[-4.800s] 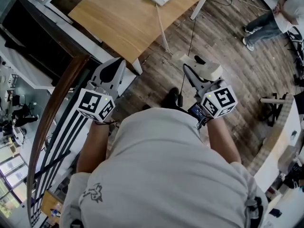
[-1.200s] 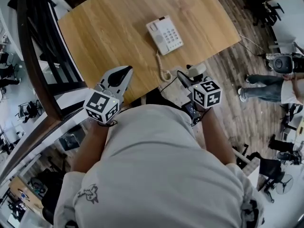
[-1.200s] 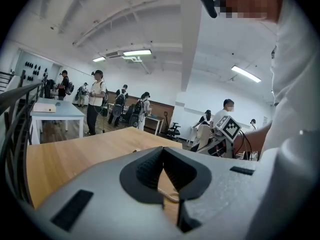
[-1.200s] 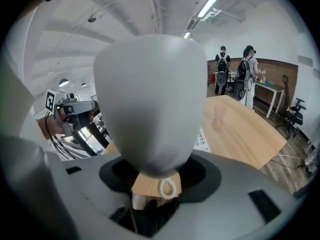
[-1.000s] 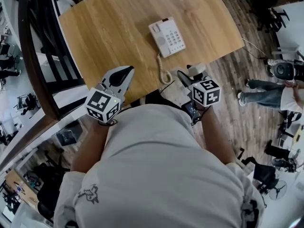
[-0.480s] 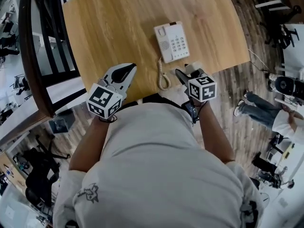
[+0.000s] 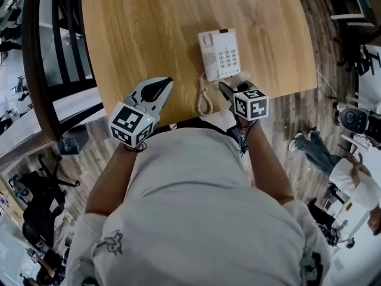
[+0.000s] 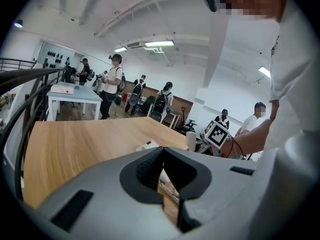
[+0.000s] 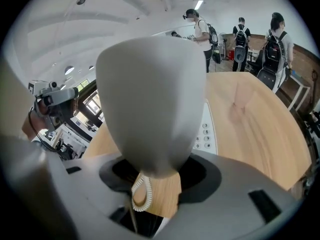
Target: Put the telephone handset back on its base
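Note:
A white telephone base (image 7: 220, 53) with a keypad lies on the wooden table (image 7: 149, 28), its cradle side bare. The white handset (image 7: 241, 80) is just off the base's near right corner, and my right gripper (image 7: 233, 89) is shut on it. In the right gripper view the handset (image 9: 150, 104) stands up between the jaws and hides much of the base (image 9: 209, 129). The coiled cord (image 7: 204, 97) hangs from the handset (image 9: 140, 189) back to the base. My left gripper (image 7: 158, 88) hovers over the table's near edge, left of the cord, shut and empty (image 8: 162, 176).
A dark stair railing (image 7: 36, 70) runs along the table's left side. Wood floor lies right of the table, with people standing there (image 7: 357, 177). Several more people and white tables (image 8: 70, 91) show far behind in the left gripper view.
Both grippers and the view have moved forward over the table. The right gripper has carried the handset from the table's near edge up to the base's near corner. The left gripper stays shut.

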### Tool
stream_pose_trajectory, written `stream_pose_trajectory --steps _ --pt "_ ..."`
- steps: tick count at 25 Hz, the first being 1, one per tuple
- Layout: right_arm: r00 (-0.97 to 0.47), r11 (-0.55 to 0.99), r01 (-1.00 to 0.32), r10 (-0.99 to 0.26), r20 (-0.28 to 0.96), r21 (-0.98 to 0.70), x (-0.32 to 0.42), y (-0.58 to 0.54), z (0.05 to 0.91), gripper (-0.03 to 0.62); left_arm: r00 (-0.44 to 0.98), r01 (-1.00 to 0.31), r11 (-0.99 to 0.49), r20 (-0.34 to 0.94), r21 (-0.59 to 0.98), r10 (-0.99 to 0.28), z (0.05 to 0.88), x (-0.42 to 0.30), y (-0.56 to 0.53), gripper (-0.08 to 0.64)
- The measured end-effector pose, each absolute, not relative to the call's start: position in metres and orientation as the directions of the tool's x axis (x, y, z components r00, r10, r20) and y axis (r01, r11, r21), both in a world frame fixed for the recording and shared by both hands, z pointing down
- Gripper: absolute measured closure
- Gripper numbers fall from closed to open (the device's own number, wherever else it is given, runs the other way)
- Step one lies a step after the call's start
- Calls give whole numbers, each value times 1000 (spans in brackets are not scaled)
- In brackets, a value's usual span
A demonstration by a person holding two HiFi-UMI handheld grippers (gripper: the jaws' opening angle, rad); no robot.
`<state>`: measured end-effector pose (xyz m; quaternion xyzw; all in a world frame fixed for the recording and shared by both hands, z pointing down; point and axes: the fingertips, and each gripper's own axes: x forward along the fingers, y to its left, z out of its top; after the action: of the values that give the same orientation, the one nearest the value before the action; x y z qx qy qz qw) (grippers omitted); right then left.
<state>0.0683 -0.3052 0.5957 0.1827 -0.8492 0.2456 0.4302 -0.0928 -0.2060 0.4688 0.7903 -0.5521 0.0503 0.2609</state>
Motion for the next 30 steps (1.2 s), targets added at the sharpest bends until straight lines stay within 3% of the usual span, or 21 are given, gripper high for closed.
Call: stream_pose_trajectory --steps 30 --pt "-571 827 -469 -15 821 -310 5 -356 643 370 308 -911 -132 432 389 -848 500 -111 -231 554"
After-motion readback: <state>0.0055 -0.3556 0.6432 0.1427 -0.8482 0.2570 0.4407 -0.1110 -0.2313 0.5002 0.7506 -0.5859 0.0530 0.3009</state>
